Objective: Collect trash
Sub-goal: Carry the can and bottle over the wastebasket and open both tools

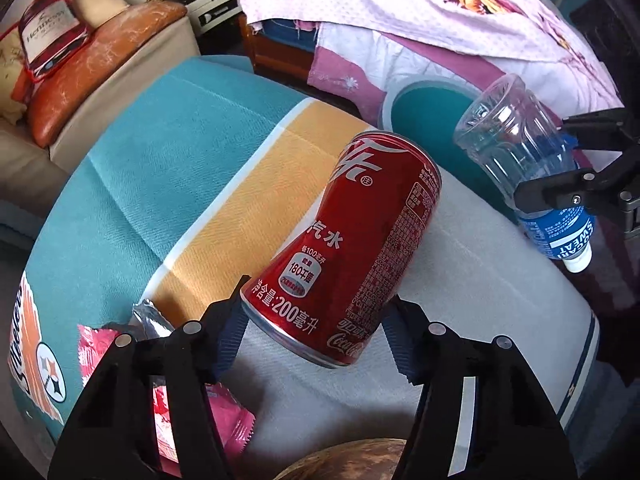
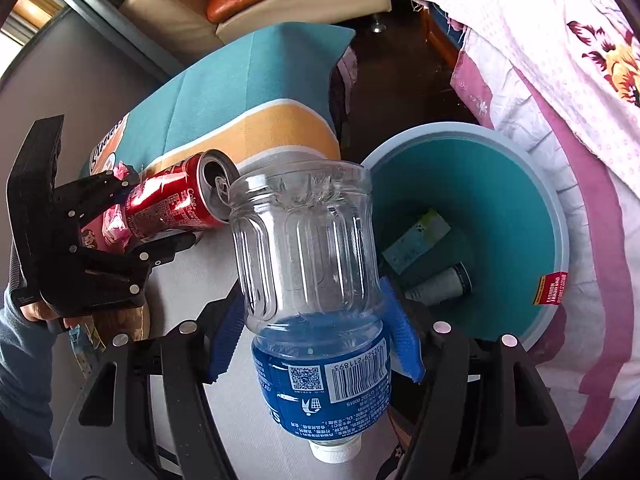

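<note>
Trash split between my tongs: left tongs (image 1: 316,320) clamp red can (image 1: 352,248), right tongs (image 2: 316,340) clamp plastic bottle (image 2: 312,280) cap-down, beside teal bin (image 2: 552,208) for dropping.

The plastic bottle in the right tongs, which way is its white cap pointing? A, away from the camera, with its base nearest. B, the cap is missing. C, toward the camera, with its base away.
C: in the right wrist view the plastic bottle shows its white cap at the bottom edge, nearest the camera.
</note>
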Demonstrator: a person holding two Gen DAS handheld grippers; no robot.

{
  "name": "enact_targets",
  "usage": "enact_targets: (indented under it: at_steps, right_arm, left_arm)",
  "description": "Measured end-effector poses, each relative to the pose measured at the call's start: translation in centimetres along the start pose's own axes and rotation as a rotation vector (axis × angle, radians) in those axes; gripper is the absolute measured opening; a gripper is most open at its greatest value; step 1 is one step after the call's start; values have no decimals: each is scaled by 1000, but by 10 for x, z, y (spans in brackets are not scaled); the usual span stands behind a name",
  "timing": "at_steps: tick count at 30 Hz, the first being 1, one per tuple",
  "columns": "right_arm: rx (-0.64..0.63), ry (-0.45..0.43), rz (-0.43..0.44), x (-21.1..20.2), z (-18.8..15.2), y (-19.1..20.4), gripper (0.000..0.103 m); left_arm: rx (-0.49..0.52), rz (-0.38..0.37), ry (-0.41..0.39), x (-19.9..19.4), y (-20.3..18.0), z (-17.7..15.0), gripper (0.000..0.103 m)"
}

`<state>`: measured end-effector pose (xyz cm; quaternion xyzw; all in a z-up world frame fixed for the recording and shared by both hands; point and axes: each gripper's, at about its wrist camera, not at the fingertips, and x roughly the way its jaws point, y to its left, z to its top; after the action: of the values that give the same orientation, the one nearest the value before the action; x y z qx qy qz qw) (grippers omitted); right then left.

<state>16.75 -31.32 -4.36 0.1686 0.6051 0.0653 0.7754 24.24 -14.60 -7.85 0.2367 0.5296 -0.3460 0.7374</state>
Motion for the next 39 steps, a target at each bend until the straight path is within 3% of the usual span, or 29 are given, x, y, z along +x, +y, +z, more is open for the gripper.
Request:
enact_targets:
  at_steps: [5, 11, 16, 19, 23, 29, 31, 32, 39]
  right_arm:
    - [13, -32, 7, -9, 0, -8, 62]
    - [60, -90, 13, -30, -4, -25, 62]
    - [59, -94, 12, -33, -9, -28, 62]
    - [44, -89, 21, -33, -12, -24, 62]
    - [27, -74, 27, -27, -12, -18, 62]
    - [15, -68, 36, -25, -15, -9, 62]
    - [12, -67, 31, -25, -14, -7, 62]
    - [12, -66, 30, -25, -14, -6, 62]
    - [6, -96, 35, -35, -16, -4, 62]
  left_arm:
    - [-153, -17, -41, -17, 7, -13, 61]
    - [-231, -15, -98, -37, -6, -15, 60]
    - [-287, -31, -83, -32, -13, -24, 60]
    - [-284, -3, -88, -40, -21, -35, 62]
    - [-250, 64, -81, -43, -25, -32, 78]
    - [-233, 41, -45, -28, -24, -23, 78]
    - [-253, 6, -44, -24, -23, -25, 72]
    - [-259, -13, -41, -23, -23, -25, 62]
    - [-308, 48, -66, -35, -31, -21, 50]
